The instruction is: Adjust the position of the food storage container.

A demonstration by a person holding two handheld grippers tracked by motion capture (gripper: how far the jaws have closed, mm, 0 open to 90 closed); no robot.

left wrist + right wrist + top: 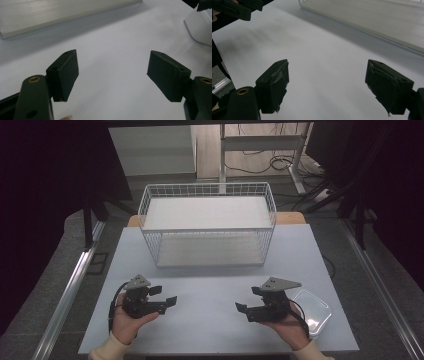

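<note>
two hands at the bottom of the frame each hold a black two-jaw gripper above the pale grey table (210, 280). left gripper (166, 296), lower left, and right gripper (248, 299), lower right, face each other, jaws spread wide and empty. clear rectangular plastic container (315, 310) lies just beside the right hand (287, 325). white wire basket (207, 222) sits upper centre, long axis left to right, bare inside.

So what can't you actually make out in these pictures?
- Clear plastic container: in the high view, the right gripper and its hand cover its near-left part, so the contents are unclear.
- White wire basket: both gripper views cut it off at the top edge.
- Left gripper: its cable's end is hidden behind the hand.
</note>
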